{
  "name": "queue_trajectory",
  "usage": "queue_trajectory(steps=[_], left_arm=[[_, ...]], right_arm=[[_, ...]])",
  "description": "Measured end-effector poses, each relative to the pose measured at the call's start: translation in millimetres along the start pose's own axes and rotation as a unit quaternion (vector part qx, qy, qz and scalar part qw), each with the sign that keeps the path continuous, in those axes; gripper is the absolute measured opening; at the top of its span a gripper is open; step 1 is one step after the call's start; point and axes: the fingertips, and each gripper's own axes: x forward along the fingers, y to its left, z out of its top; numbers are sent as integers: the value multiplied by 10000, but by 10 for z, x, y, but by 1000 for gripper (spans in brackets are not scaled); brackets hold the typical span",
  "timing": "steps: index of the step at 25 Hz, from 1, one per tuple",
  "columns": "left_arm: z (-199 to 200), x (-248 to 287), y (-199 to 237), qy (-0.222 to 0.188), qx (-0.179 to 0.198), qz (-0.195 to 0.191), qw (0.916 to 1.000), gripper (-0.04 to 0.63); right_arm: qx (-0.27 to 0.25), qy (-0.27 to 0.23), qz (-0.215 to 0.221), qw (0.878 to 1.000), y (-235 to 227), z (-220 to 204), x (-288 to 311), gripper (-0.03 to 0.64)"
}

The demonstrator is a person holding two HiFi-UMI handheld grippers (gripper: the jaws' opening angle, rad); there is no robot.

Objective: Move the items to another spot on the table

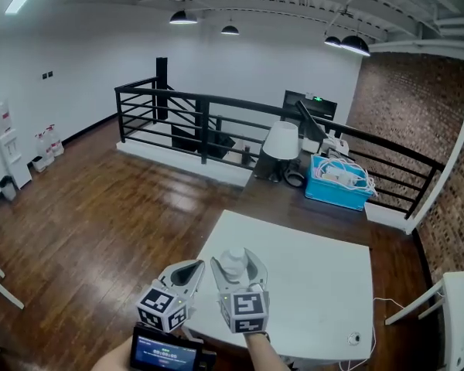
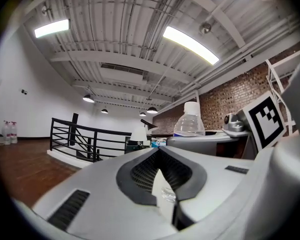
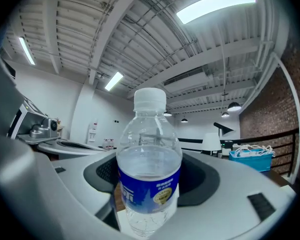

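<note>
Water bottle (image 3: 149, 169): a clear plastic bottle with a white cap and a blue label, partly filled with water. It sits between the jaws of the right gripper (image 1: 236, 263), over the near left part of the white desk (image 1: 317, 284).
Right gripper: its jaws are clamped on the bottle's lower body, around the label, one on each side.
Left gripper (image 1: 187, 271): its jaws are drawn together with nothing in them. It hangs just beside the right gripper, over the desk's near left edge.
Contact with desk: no view shows whether the bottle's base touches the desk top.
Step in hand: judging by the firm hold, this looks like the carrying stage, with the bottle grasped and not yet released at a new place.
Next move: it probably calls for taking the bottle across to a bare part of the desk, which is open to the right and farther back. The base should then go down flat before the jaws part.
Direction: the cap points straight up and the base points down.
Long axis: vertical with no visible lean, crossing the line of the jaws at a right angle.
</note>
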Motion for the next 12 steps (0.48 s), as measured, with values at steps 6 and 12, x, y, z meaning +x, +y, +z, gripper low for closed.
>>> queue_trajectory(steps=[6, 12], left_arm=[[21, 294, -513, -31, 23, -314, 9995, 23], [8, 584, -1075, -11, 48, -666, 9978, 23]], right_arm=[[3, -49, -326, 9995, -481, 18, -366, 290], [9, 98, -600, 9981, -927, -12, -777, 290]])
